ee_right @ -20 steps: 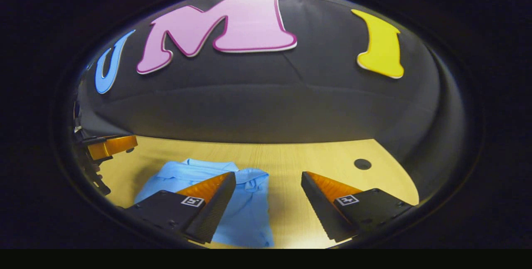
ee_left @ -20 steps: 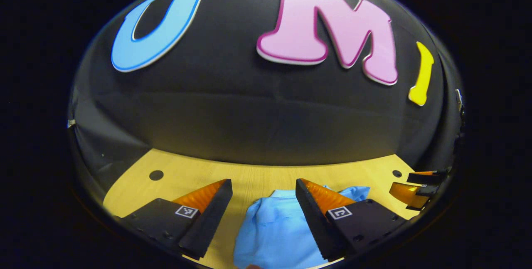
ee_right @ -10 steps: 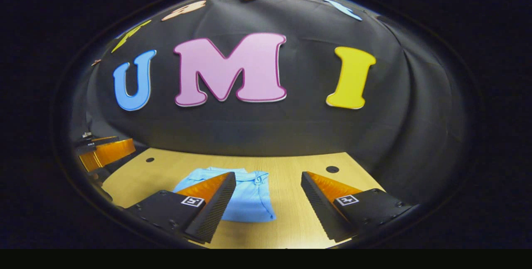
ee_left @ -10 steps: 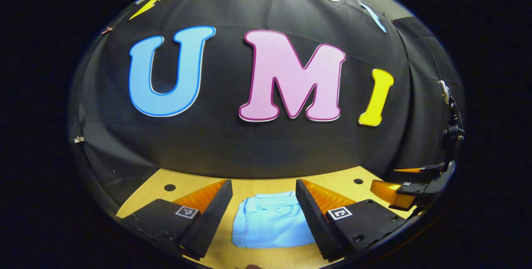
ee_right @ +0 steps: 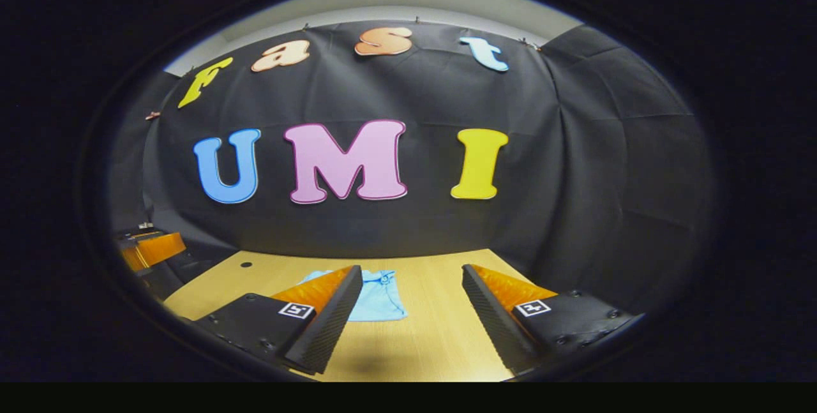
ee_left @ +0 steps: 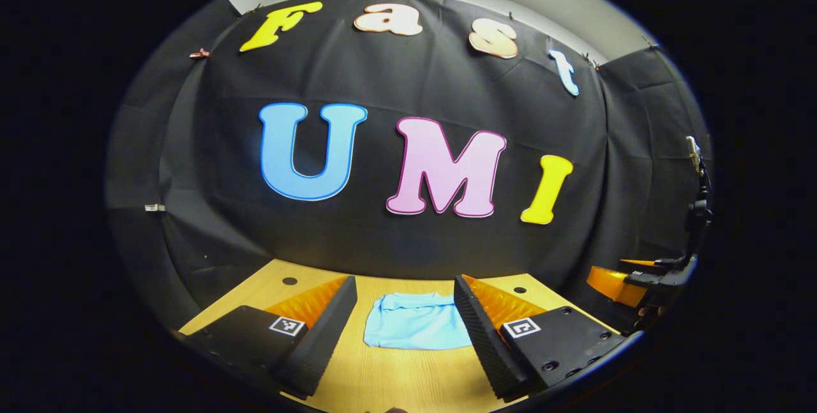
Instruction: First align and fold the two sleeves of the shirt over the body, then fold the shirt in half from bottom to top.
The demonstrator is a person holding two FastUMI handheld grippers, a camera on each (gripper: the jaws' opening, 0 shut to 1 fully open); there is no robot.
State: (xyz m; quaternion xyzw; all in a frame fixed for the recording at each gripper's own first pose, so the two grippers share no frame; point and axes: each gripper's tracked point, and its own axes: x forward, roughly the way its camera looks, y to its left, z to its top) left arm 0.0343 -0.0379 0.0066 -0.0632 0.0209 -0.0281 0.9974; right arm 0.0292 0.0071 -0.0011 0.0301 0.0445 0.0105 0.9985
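While both claws hang above the table: nothing is in either grasp right now.
Shirt: light blue shirt (ee_left: pixel 415 329), folded into a compact rectangle, lying flat on the wooden table (ee_left: pixel 396 381) toward its far side, near the black cloth wall (ee_left: pixel 383 240).
Shirt, right gripper view: same folded bundle (ee_right: pixel 380 295), collar end showing at the far edge, partly hidden behind that gripper's left finger.
Left gripper: left gripper (ee_left: pixel 402 330) fingers spread wide, empty, raised clear of the tabletop; the shirt shows in the gap between them, well apart from both fingers.
Right gripper: right gripper (ee_right: pixel 408 314) also spread wide and empty, bare wood between its fingers, the shirt off to the left of the gap.
Other sightings: right gripper seen at the far right edge of the left gripper view (ee_left: pixel 629 280); left gripper at the far left edge of the right gripper view (ee_right: pixel 147 250).
Table: round holes (ee_left: pixel 290 281) near the far corners.
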